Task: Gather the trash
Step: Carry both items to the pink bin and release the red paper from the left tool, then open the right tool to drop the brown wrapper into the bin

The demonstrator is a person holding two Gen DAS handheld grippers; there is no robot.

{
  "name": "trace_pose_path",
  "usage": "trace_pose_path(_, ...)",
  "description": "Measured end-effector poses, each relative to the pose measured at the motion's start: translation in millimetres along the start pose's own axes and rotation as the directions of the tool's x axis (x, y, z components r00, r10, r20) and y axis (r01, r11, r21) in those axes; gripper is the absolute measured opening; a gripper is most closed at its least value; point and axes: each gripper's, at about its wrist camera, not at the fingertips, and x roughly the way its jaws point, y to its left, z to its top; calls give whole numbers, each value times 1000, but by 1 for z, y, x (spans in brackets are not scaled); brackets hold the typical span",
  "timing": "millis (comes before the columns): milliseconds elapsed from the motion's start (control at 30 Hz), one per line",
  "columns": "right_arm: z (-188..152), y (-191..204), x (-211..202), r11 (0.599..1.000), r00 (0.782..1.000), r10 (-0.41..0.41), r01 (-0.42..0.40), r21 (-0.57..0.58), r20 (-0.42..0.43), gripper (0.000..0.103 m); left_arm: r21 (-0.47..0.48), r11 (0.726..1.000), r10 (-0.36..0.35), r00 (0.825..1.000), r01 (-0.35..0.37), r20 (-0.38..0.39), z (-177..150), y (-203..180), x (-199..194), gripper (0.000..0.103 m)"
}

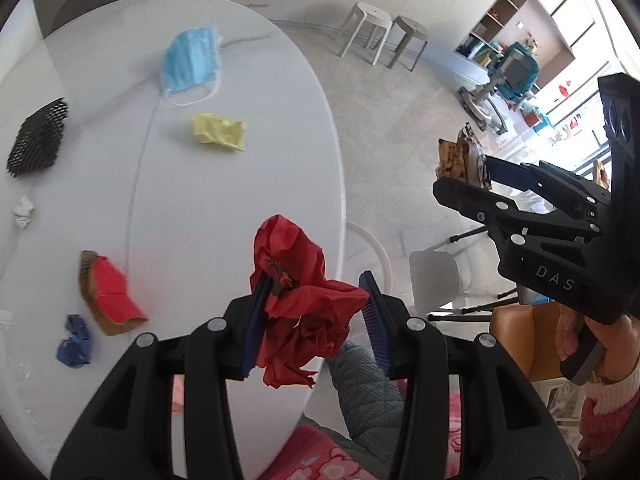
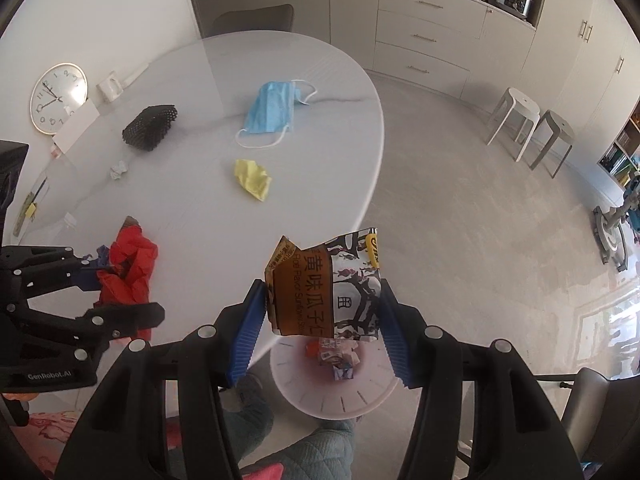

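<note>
My left gripper (image 1: 316, 316) is shut on a crumpled red paper (image 1: 304, 308) and holds it above the near edge of the white oval table (image 1: 240, 208); it also shows in the right wrist view (image 2: 132, 268). My right gripper (image 2: 324, 312) is shut on a brown-and-white snack wrapper (image 2: 326, 288), held over a white trash bin (image 2: 336, 396) on the floor with several scraps inside. On the table lie a blue face mask (image 1: 192, 60), a yellow paper wad (image 1: 219, 132), a red-and-brown cardboard piece (image 1: 108, 292), a blue wad (image 1: 74, 344) and a small white wad (image 1: 23, 216).
A black mesh object (image 1: 38, 138) lies at the table's left. A round clock (image 2: 58, 98) leans on the wall behind the table. Two stools (image 2: 532, 128) stand on the floor at the right. Cabinets (image 2: 424, 40) line the far wall. A grey chair (image 2: 588, 404) is close on the right.
</note>
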Motion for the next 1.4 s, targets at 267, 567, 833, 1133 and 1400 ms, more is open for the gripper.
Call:
trace_pose_path(267, -28, -90, 9, 997, 997, 67, -68, -28, -44, 56, -15, 998, -60, 995, 59, -80, 18, -85, 85, 43)
trace_pose_path(567, -53, -137, 49, 984, 977, 146, -160, -83, -157, 56, -71, 997, 9, 985, -21, -171, 17, -121, 162, 61)
trace_pose_path(833, -52, -154, 55, 972, 966, 196, -214, -98, -170, 56, -114, 988, 83, 985, -101, -150, 19, -129, 150, 72)
trace_pose_path(1133, -48, -135, 63, 934, 944, 267, -303, -190, -195, 60, -207, 955, 200, 976, -213, -86, 11, -112, 94, 82)
trace_pose_path(1400, -40, -108, 63, 902, 922, 327, -370, -224, -207, 84, -306, 912, 261, 962, -274, -84, -9, -84, 69, 83)
